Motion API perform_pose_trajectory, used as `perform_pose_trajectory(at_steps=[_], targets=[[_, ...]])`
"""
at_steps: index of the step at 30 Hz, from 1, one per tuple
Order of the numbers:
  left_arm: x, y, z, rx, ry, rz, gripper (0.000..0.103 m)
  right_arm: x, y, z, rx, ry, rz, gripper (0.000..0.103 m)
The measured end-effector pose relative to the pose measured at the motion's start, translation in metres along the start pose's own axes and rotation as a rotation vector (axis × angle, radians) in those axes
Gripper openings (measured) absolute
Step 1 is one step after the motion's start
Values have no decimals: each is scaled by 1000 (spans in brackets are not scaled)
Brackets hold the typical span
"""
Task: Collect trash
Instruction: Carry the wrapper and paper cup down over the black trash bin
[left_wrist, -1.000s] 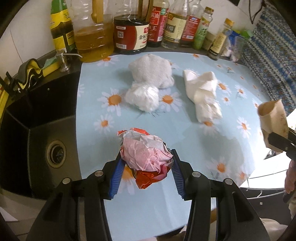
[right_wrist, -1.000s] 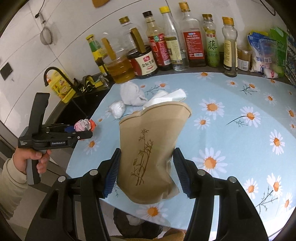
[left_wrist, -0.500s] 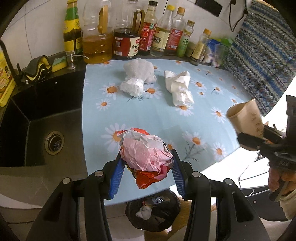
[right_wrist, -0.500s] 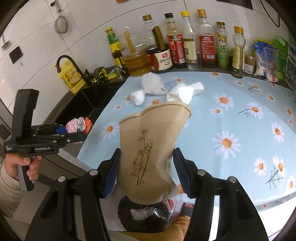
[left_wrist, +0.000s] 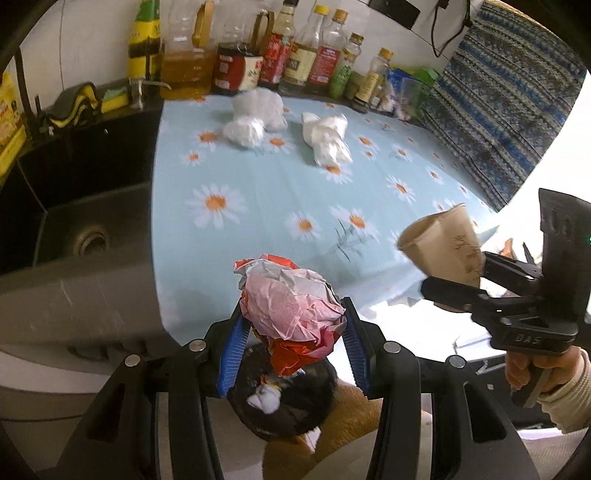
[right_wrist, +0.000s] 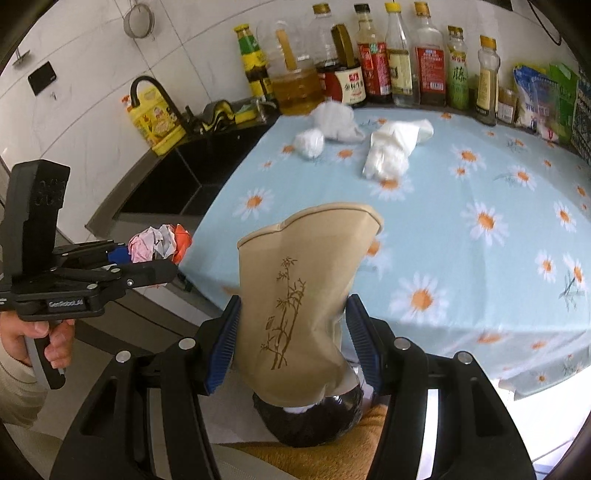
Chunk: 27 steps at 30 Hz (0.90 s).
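A: Trash bin (left_wrist: 284, 402) is coming into view at six o'clock, a black bag with a white scrap already lying in it. A second ago both wrist views were showing only tablecloth under the fingers; now the bag is sitting directly below each load.

B: Loads meaning what, exactly?

A: The left gripper (left_wrist: 293, 345) is clenching a crumpled pink-and-red wrapper (left_wrist: 291, 310) between its blue pads, and the right gripper (right_wrist: 291, 343) is squeezing a tan paper cup with a bamboo print (right_wrist: 301, 295), its wall buckling under the pads. Neither grip is loosening.

B: So both hands are pulling back off the table?

A: Yes, they are drawing toward the person and over the near edge of the daisy tablecloth (left_wrist: 277, 192). In the right wrist view the left gripper is hanging at nine o'clock, past the cloth's corner and beside the sink (right_wrist: 207, 173).

B: What is that meaning for the job?

A: I judge the carry is nearly finishing; the next step looks like opening over the bag. Farther out, at twelve o'clock, three white pieces are waiting: a small tissue ball (left_wrist: 245, 133), a larger wad (left_wrist: 262, 109) touching it, and a twisted paper towel (left_wrist: 328, 142) just beside them. Behind those, the sauce bottles (left_wrist: 306, 62) are lining the wall.
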<state>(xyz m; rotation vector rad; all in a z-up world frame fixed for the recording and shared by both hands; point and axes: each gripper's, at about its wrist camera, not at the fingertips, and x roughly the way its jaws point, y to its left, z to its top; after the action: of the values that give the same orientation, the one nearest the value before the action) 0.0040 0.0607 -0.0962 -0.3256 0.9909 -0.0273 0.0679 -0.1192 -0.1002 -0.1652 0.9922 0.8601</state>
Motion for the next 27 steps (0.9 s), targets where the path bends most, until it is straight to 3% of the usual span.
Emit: perform_pose_trajectory(at_steps=[14,27], targets=[[31,7,-59,-31,134,-65,47,40,12,-65,78,154,-14,57],[104,11,-102,-112,313,-71,47,119,-18,-135,178,421,29,57]])
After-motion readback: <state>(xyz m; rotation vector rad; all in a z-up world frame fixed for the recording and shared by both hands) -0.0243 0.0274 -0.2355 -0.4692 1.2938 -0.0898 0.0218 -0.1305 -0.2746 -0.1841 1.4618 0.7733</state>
